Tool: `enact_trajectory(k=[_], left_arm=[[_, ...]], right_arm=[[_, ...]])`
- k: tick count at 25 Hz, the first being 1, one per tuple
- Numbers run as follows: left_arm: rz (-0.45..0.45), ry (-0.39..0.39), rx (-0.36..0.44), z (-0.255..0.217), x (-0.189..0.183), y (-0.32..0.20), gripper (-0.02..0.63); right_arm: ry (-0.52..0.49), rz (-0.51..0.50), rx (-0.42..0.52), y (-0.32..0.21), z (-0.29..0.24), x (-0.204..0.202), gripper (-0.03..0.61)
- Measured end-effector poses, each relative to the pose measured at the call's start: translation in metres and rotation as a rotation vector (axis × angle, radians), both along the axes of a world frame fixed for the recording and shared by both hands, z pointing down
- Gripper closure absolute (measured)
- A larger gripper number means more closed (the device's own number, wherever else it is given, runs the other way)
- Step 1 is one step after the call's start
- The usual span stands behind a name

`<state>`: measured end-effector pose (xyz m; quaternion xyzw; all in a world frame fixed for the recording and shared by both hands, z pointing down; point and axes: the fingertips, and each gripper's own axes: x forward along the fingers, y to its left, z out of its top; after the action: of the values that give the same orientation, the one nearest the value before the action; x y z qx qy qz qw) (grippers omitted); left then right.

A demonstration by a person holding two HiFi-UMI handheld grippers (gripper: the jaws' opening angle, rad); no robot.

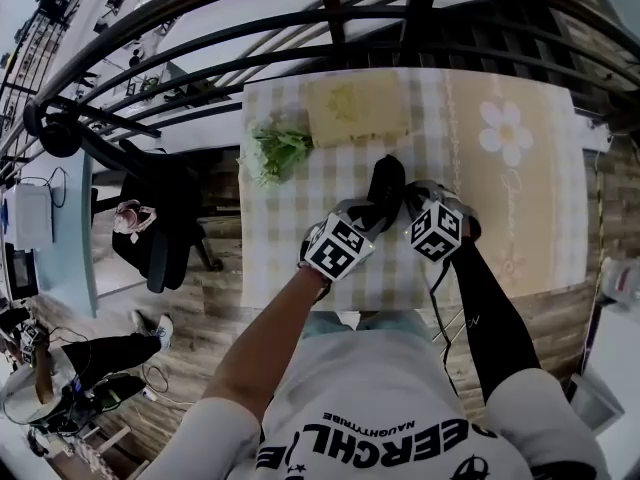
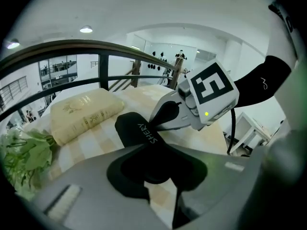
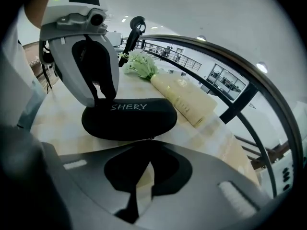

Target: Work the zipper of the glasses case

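A bunch of green leaves (image 1: 278,151) lies at the far left of the checked surface (image 1: 280,218). Just right of them, at the far side, sits a pale yellow book (image 1: 357,108).

Nearer to the person is the left tool (image 2: 154,157). Its jaws are closed on the near end of the black glasses case (image 3: 129,119) and grip it firmly. The case lies in the middle of the surface, between the two tools. It is near the book but not touching it.

On the right is the right tool (image 3: 149,147). Its jaws are closed tight, with the tips right at the long edge of the case, where the zipper runs. They seem to pinch the little zipper pull, but it is too small to be sure.

I think the step now is sliding the zipper along. To do it well, the left tool should hold the case flat and steady. The right tool should pull slowly and follow the curved edge. It should pull along the zipper, not up. A hard tug could make the pull slip out or twist the case.
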<state>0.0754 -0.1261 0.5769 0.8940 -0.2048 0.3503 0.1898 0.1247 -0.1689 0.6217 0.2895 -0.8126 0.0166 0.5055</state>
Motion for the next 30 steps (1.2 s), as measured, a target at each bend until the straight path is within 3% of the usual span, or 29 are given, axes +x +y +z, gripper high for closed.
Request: enact_trajectory(k=[10, 30], left_arm=[[-0.034, 0.04, -0.035, 0.0, -0.001, -0.002, 0.525], [-0.004, 0.05, -0.057, -0.002, 0.004, -0.001, 0.538]], right_arm=[[0.024, -0.041, 0.008, 0.009, 0.003, 0.0, 0.549], [0.02, -0.028, -0.02, 0.032, 0.009, -0.004, 0.548]])
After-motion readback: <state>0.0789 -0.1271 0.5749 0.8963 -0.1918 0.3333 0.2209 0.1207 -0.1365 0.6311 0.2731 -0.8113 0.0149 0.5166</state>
